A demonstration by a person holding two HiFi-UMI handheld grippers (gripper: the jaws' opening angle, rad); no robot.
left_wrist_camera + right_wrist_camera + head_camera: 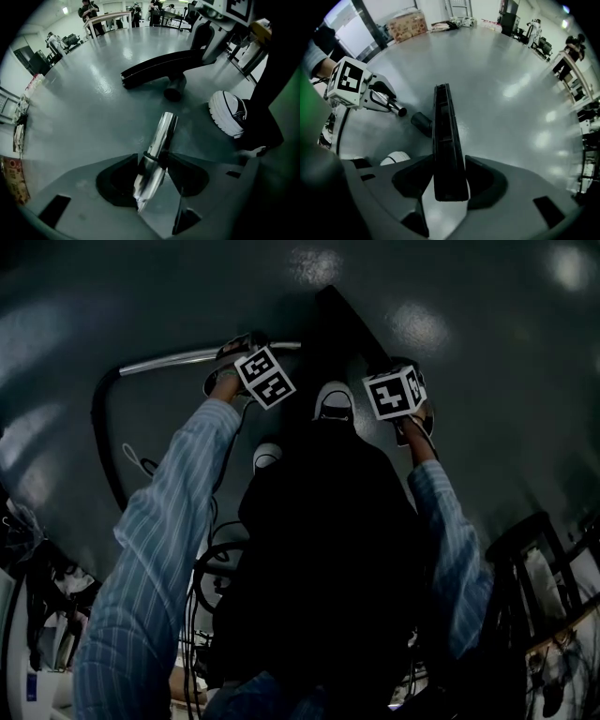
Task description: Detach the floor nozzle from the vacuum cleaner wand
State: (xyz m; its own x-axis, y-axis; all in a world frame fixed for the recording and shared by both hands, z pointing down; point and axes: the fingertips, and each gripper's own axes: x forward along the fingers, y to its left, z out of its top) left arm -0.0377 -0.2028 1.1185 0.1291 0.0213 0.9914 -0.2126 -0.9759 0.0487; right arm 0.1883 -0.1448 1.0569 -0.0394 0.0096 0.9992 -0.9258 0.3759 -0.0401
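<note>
Nozzle (445, 140) and wand (160, 138) appear already apart. My left gripper (153, 174) grips the wand; my right gripper (449, 180), set wide, clasps the nozzle. Next, probably set both down.

Wand (159, 140): bare metal tube, chrome-bright, smooth, mirror-glossy; thin black rubbery-looking ring round it. Floor nozzle (445, 136): black hard plastic, smooth, low sheen. Floor (501, 70): grey, smooth, glossy coating, throws back ceiling lights. Left gripper (152, 176) and right gripper (447, 180): matt grey plastic shells, black matt pads. Marker cube (347, 82) at left: white matt faces, black print. Sleeve (159, 540): striped woven cloth, soft, matt. Shoe (227, 112) near right: white, ribbed rubbery sole, matt. Hose (101, 442) far left: black, dull. Box (408, 21) far back: brown cardboard, matt.
</note>
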